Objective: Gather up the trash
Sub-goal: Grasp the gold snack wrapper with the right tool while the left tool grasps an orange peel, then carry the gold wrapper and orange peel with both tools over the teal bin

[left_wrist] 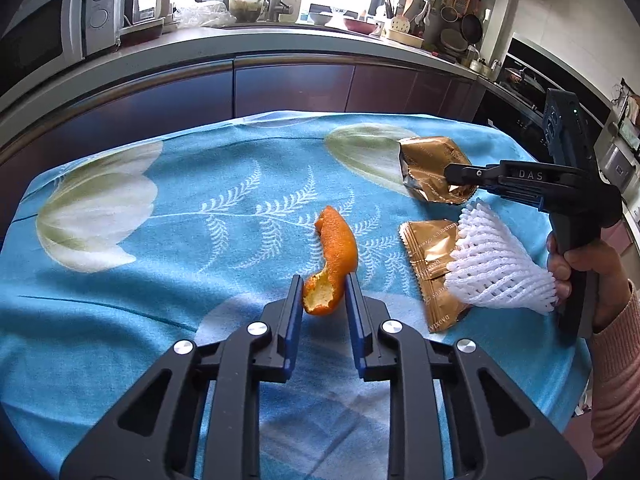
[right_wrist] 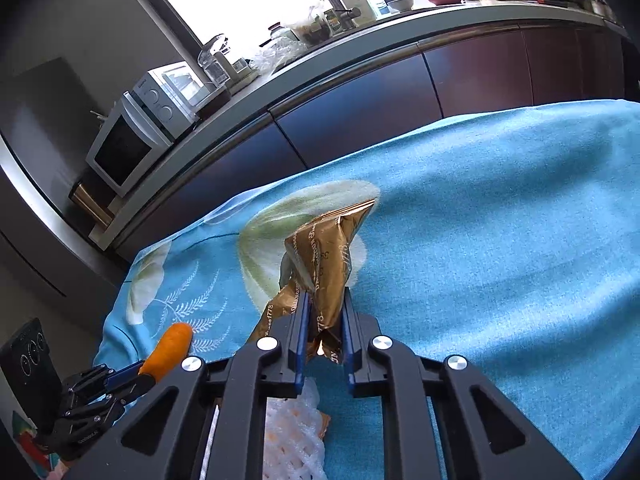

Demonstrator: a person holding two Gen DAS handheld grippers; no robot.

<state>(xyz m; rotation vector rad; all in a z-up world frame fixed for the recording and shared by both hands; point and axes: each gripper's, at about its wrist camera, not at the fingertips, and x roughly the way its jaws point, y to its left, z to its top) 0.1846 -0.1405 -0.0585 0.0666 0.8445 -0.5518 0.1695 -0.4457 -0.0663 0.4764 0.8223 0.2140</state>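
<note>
Both grippers have something in them right now. The left gripper (left_wrist: 322, 294) is pinched on a curled strip of orange peel (left_wrist: 331, 260), with the blue pads pressed against the near end of it, white pith side showing at the bitten-looking edge; the rest of the peel sticks out forward over the blue tulip-print tablecloth (left_wrist: 160, 240). From the right wrist view you can see that same peel (right_wrist: 170, 347) poking out of the left gripper (right_wrist: 132, 376) down in the lower left corner. The right gripper (right_wrist: 325, 330) is clamped on a crumpled gold snack wrapper (right_wrist: 328, 256), which stands up between its fingers and looks lifted off the cloth, though I can't say for sure that it's fully clear. In the left wrist view the right gripper (left_wrist: 454, 174) comes in from the right side, held by a hand (left_wrist: 580, 268) in a pink sleeve, and its tip bites the near edge of that wrapper (left_wrist: 430, 168). Still lying on the cloth: a second gold wrapper (left_wrist: 432, 264), flat, just to the right of the peel, and a white foam fruit net (left_wrist: 496, 264) overlapping its right edge. Behind the table there's a kitchen counter (left_wrist: 280, 40) with dark cabinet fronts and a white microwave (left_wrist: 60, 28) at the left end.
</note>
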